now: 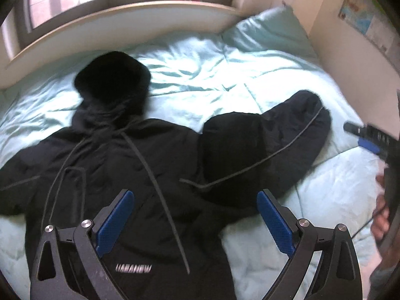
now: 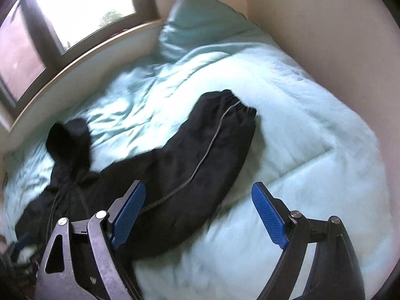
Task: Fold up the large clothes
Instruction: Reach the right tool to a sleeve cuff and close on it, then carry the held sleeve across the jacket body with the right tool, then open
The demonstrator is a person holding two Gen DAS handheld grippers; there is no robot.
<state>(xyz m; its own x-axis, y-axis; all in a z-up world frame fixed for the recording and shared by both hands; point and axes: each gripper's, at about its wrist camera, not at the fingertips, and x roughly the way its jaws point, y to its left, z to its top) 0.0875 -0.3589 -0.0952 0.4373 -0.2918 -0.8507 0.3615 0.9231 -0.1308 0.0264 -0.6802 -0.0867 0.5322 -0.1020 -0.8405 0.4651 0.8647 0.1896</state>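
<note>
Blue-padded fingers of the left gripper [image 1: 195, 220] stand wide apart and hold nothing, hovering over the lower back of a black padded jacket [image 1: 140, 175] that lies face down on a pale green quilt [image 1: 212, 75]. Its hood [image 1: 112, 77] points toward the window sill [image 1: 112, 22], and one sleeve [image 1: 275, 137] stretches out to the side, its cuff [image 2: 240, 105] near the wall [image 2: 312, 37]. The right gripper [image 2: 197, 202] is likewise spread open and empty, poised above that sleeve's upper part, one pad over black fabric and the other over bare quilt.

Judging by the flat, spread coat and two empty tools, the fold has not begun; the work looks to be at the reaching stage. The next move probably calls for the right gripper to travel along the sleeve toward the cuff, pinch the thick fabric there and carry it across the back, while the left pins the body or takes the opposite sleeve, which runs out of view at the frame edge.

Room is good above and ahead: open quilt lies between hood and pillow [image 1: 270, 32]. Wall and sill box in two sides, so the sleeve should swing inward. Puffy filling may spring back unless pressed.
</note>
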